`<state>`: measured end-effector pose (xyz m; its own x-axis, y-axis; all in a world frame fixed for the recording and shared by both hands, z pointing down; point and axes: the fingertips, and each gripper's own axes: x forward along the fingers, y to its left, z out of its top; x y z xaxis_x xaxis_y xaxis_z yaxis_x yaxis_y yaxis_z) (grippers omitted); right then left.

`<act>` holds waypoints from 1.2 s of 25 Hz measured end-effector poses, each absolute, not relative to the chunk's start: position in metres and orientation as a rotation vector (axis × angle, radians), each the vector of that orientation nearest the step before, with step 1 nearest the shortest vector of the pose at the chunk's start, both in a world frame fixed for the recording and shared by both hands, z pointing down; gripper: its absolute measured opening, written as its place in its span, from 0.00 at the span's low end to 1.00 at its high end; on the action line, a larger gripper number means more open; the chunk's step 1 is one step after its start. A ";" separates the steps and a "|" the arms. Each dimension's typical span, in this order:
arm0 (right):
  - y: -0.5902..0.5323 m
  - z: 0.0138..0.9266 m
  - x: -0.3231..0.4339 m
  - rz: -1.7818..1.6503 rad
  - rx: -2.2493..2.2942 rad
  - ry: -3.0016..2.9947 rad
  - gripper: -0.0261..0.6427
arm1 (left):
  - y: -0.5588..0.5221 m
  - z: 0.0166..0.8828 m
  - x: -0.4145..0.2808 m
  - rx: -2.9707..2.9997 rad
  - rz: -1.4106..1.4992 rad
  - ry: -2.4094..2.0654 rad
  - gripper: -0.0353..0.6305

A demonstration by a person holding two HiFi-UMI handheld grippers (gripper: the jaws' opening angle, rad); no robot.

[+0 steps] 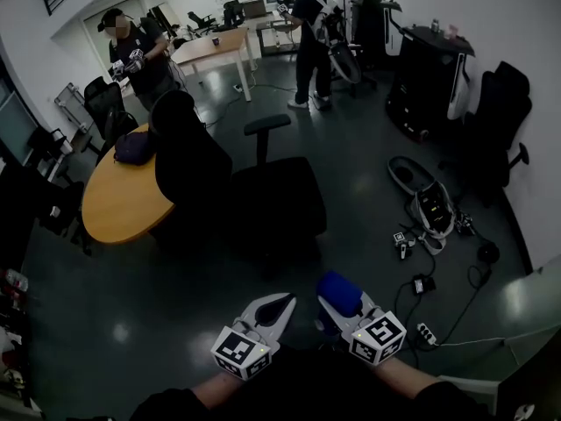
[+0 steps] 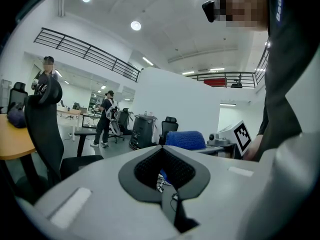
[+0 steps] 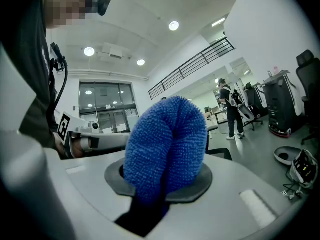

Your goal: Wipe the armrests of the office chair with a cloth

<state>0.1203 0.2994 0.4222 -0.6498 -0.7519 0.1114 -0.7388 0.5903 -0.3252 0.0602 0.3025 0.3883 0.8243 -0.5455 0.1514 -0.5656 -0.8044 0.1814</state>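
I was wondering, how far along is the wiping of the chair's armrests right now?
Done: the blue cloth is clamped in the right gripper. In hand: both it and the left gripper, shut and empty, are held short of the office chair. Left: all the wiping; the visible armrest is untouched, the other is hidden.
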 end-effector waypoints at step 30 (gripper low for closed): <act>0.112 0.453 0.088 -0.613 -1.511 2.759 0.20 | 0.095 0.447 -0.013 2.774 0.158 -0.877 0.08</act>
<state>0.0881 0.1119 0.4533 -0.5540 -0.7989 0.2342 -0.8229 0.4828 -0.2997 -0.0130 0.0951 0.4467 0.8155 -0.5533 0.1700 -0.5778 -0.7955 0.1827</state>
